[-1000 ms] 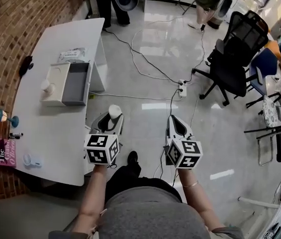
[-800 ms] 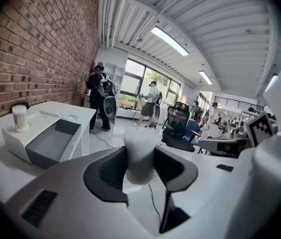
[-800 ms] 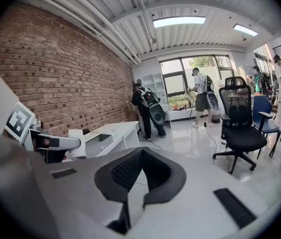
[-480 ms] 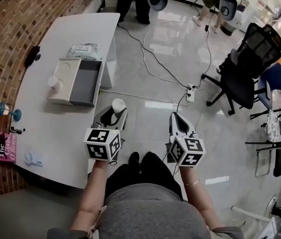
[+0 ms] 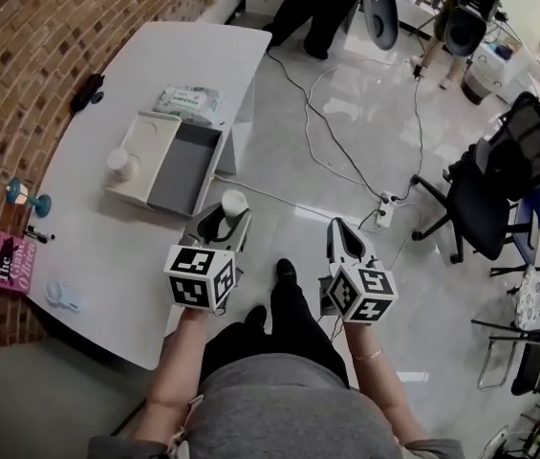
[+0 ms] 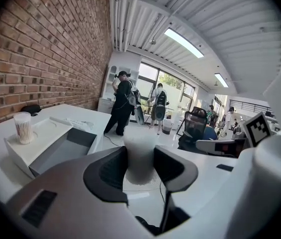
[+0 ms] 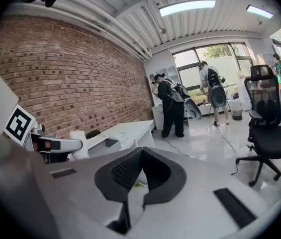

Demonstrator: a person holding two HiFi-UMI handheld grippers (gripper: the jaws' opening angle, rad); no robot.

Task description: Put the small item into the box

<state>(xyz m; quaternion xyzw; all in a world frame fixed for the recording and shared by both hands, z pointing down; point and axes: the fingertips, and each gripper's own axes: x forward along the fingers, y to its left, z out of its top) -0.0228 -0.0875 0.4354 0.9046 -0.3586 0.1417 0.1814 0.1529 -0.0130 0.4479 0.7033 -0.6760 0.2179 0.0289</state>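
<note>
A small white cylinder [image 5: 234,203] sits between the pads of my left gripper [image 5: 226,216], which is shut on it, out over the floor just off the table's near edge. In the left gripper view the cylinder [image 6: 140,153] stands upright in the left gripper [image 6: 140,166]. The box [image 5: 185,171] lies open on the white table [image 5: 97,247], grey inside, with its white lid [image 5: 145,146] folded out to the left. From the left gripper view the box [image 6: 60,151] is ahead to the left. My right gripper [image 5: 342,233] hangs over the floor, shut and empty [image 7: 141,151].
A jar of cotton swabs [image 5: 121,163] stands on the lid. A wipes pack [image 5: 188,100], a pink book [image 5: 0,256], a blue object [image 5: 23,197] and a black object [image 5: 88,89] lie on the table. Cables and a power strip [image 5: 384,205] cross the floor; an office chair [image 5: 513,175] stands right. People stand at the back [image 5: 322,8].
The view has swung so the table and box sit farther right and closer to my left gripper. Both grippers keep their pose, the cylinder still held.
</note>
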